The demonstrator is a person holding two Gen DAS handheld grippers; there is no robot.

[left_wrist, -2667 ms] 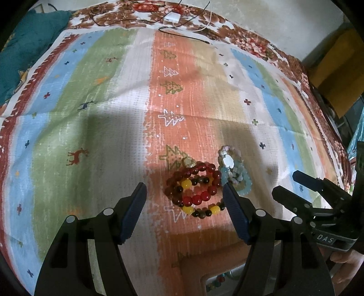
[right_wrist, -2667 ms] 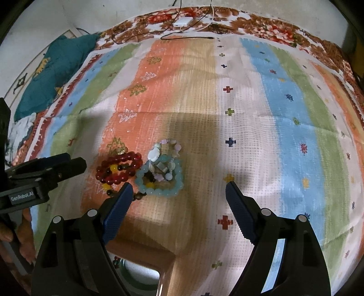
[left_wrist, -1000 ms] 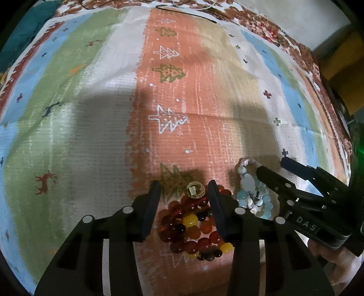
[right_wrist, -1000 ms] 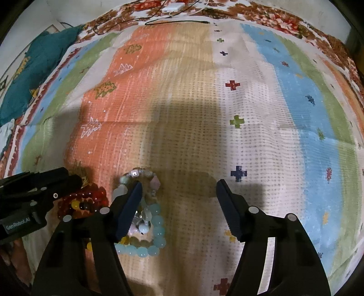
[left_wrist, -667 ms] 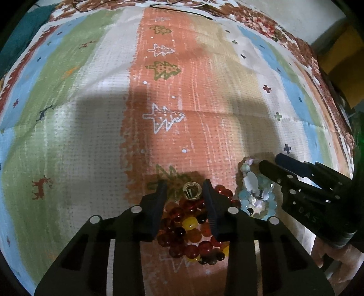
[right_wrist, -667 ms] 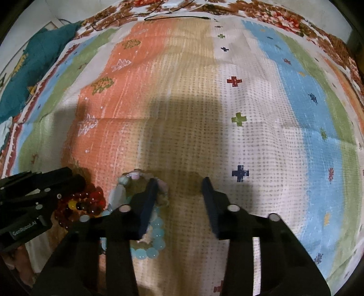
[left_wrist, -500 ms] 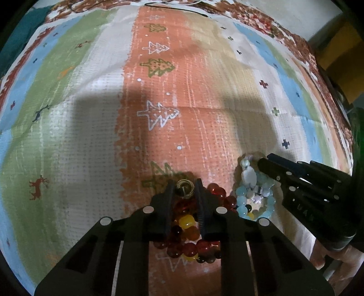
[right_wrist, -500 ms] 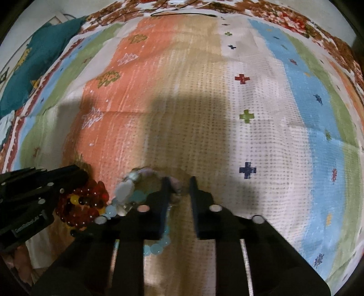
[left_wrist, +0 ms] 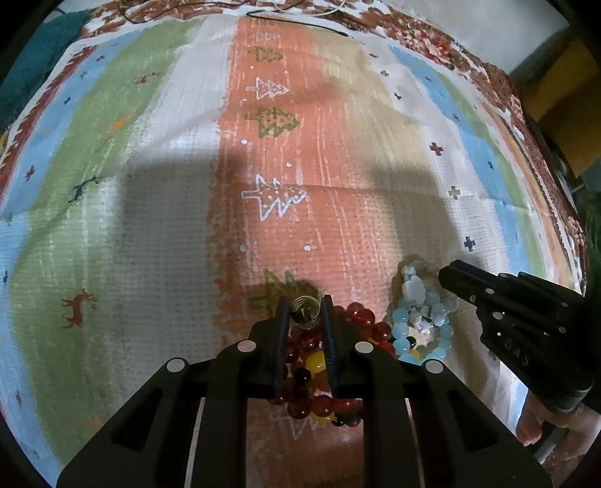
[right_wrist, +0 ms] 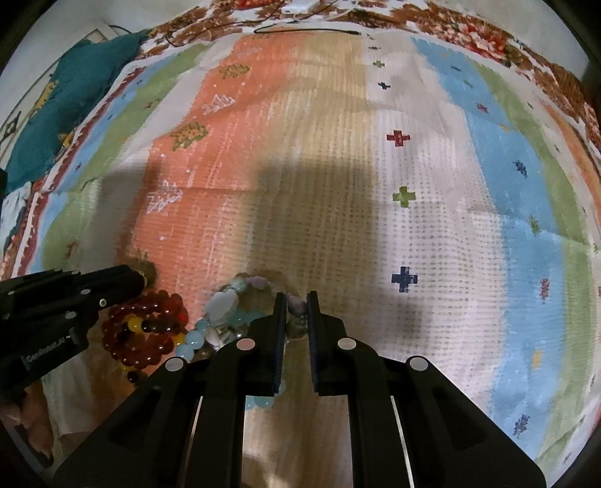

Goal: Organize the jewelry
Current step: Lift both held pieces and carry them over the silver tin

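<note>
A pile of red, amber and yellow bead bracelets (left_wrist: 353, 323) lies on the striped cloth, with a gold wire ring (left_wrist: 305, 308) at its far edge. My left gripper (left_wrist: 305, 306) is shut on that gold ring. Right of it lies a pile of pale blue, white and pastel bead bracelets (left_wrist: 422, 311). My right gripper (right_wrist: 296, 302) is shut on the pastel bead bracelet (right_wrist: 240, 285) at its right side. The red pile (right_wrist: 150, 330) and the left gripper's fingers (right_wrist: 112, 285) show at the left of the right wrist view.
The striped patterned cloth (left_wrist: 150, 187) covers the whole surface. A teal cushion (right_wrist: 67, 109) lies at the far left. Cables and a white charger (right_wrist: 300, 7) lie at the far edge. A dark wooden piece (left_wrist: 563, 97) stands at the far right.
Both grippers moved down and forward onto the bracelets and closed. The left closed on the gold ring of the red pile, the right on the pastel bracelet.
</note>
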